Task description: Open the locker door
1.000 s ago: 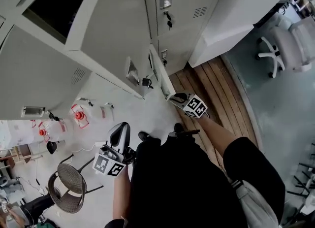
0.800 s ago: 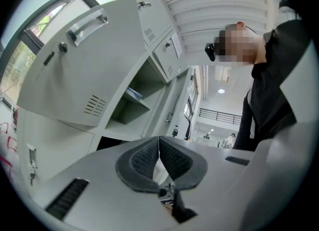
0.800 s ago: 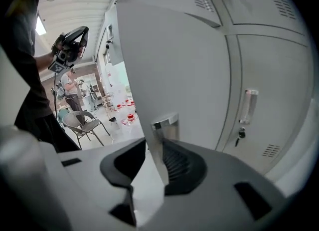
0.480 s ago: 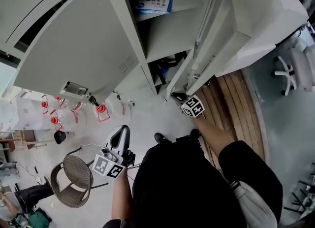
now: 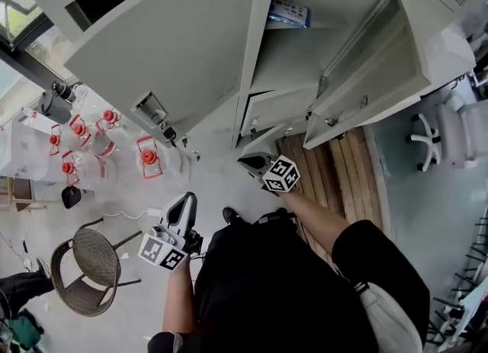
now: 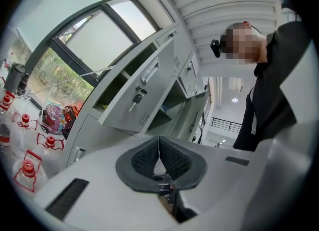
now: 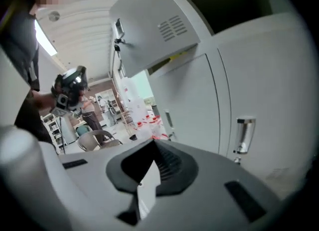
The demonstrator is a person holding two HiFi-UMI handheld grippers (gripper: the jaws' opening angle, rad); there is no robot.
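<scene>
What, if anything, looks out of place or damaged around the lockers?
Nothing looks spilled or damaged. Two locker doors stand wide open at once: the left door, with keys hanging from its lock, and the right door. A blue box lies on a shelf inside the open locker.

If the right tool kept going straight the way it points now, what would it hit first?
Most likely the grey face of a closed lower locker door. The right tool, whose jaws have just closed with nothing between them, points at that door at a slant, so where exactly it would touch is unclear.
</scene>
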